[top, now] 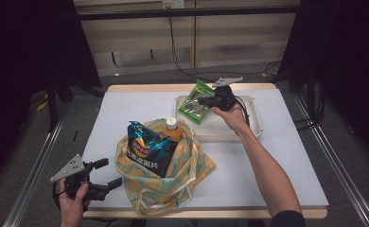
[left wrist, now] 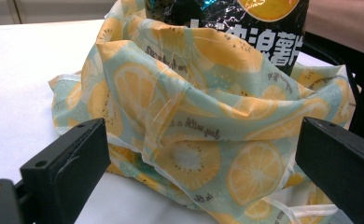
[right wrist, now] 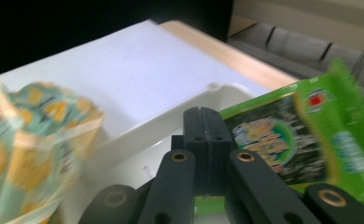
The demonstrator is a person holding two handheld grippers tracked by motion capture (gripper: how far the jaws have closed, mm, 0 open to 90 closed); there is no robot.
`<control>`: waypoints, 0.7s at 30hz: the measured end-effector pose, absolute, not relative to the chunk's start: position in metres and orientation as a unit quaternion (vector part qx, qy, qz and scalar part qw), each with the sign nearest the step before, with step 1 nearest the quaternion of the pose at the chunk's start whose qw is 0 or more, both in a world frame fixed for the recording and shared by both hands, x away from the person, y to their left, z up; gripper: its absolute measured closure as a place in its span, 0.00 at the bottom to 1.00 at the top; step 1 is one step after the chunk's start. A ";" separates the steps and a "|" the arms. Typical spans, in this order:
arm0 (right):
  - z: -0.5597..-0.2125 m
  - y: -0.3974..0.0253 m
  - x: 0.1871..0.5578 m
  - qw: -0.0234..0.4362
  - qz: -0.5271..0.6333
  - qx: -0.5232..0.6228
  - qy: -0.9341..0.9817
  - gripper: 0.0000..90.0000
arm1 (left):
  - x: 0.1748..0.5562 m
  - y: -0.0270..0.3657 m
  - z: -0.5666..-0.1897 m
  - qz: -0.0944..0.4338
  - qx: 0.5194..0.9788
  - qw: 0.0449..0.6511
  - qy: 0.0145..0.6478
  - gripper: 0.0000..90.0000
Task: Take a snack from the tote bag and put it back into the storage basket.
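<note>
Looks like the packing step — the right hand-held gripper (top: pixel 210 100) has its jaws pinched on the green snack packet (top: pixel 196 102), held tilted over the white tray (top: pixel 256 124). Next it probably gets carried to the lemon-print bag (top: pixel 192 165) on the counter (top: pixel 126 104) and dropped beside the chip bag (top: pixel 147 149). The left hand-held gripper (top: pixel 108 172) waits spread wide just beside the lemon-print bag — might need to hold it open.

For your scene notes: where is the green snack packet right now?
In the high view, the green snack packet is at the table's far right, clamped in the right gripper over the white tray.
</note>
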State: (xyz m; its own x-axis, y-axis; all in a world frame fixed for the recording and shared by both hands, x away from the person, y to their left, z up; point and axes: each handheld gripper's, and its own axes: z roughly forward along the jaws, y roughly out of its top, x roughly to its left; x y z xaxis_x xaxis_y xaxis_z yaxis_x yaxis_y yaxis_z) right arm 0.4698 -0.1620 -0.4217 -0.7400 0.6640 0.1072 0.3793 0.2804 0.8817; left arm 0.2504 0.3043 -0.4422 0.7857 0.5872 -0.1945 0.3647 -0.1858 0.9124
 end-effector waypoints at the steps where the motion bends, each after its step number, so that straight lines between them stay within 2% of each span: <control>1: -0.424 -0.160 0.468 0.137 0.497 0.327 0.792 1.00 | 0.251 0.305 -0.442 0.097 0.764 0.558 0.308 0.03; 11: -0.446 -0.146 0.471 0.086 0.456 0.299 0.834 1.00 | 0.251 0.304 -0.443 0.095 0.764 0.558 0.309 0.03; 21: -0.465 -0.146 0.479 0.078 0.427 0.305 0.848 1.00 | 0.251 0.304 -0.443 0.096 0.765 0.558 0.307 0.03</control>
